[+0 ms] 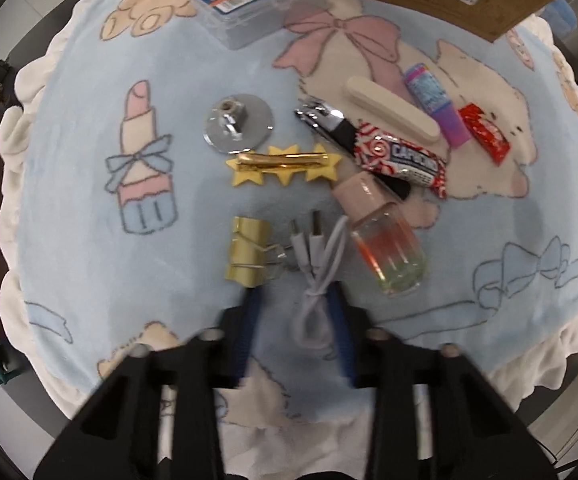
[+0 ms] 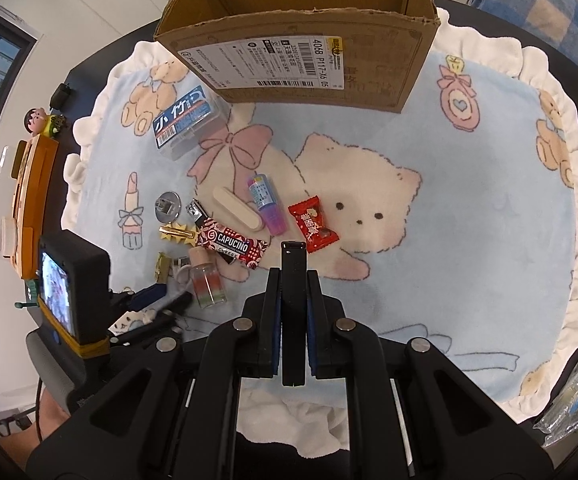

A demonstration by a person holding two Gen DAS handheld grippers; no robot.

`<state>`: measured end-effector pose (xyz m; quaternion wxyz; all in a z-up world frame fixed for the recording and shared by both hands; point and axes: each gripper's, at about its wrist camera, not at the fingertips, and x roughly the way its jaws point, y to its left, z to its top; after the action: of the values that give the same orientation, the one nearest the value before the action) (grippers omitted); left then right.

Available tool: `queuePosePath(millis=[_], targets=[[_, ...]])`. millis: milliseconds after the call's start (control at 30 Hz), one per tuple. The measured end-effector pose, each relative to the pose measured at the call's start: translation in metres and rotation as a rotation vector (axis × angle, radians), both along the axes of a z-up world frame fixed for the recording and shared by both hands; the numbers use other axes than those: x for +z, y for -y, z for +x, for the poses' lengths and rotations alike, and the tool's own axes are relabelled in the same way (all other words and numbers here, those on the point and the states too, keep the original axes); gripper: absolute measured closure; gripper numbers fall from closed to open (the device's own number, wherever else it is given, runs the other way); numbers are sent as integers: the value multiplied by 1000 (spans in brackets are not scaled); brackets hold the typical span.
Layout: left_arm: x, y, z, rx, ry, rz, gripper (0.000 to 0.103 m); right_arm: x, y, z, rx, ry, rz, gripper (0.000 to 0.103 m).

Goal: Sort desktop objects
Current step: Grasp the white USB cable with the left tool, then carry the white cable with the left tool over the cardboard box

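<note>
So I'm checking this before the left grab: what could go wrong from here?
The open left gripper straddles the white cable, but the gold binder clip touches one finger and may get dragged. The glass bottle beside it could roll. The right gripper, shut on a black bar, cannot help.

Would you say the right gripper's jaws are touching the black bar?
Touching: the right wrist view shows the right gripper clamped on the black bar from both sides.
</note>
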<state>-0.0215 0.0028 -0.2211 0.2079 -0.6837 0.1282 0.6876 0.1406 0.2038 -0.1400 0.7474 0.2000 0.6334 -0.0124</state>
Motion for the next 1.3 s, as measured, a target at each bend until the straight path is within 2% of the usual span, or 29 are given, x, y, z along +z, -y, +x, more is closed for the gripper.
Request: queuePosePath(millis=[200, 533, 667, 733, 1000, 1300], targets=[[5, 9, 0, -17, -1, -9, 90, -1, 0, 1, -11, 2, -1, 93], [58, 24, 8, -30, -41, 37, 91, 16, 0, -1, -26, 20, -9, 93], [92, 34, 14, -26, -67, 79, 91, 34, -2, -5, -30, 41, -16, 93], [108, 32, -7, -23, -75, 99, 91, 45, -3, -7, -31, 52, -19, 93], [172, 23, -35, 13, -112, 158, 91, 93, -8, -11, -51, 98, -45, 93], [223, 24, -42, 23, -142, 223, 91, 155, -10, -12, -59, 154, -83, 93]])
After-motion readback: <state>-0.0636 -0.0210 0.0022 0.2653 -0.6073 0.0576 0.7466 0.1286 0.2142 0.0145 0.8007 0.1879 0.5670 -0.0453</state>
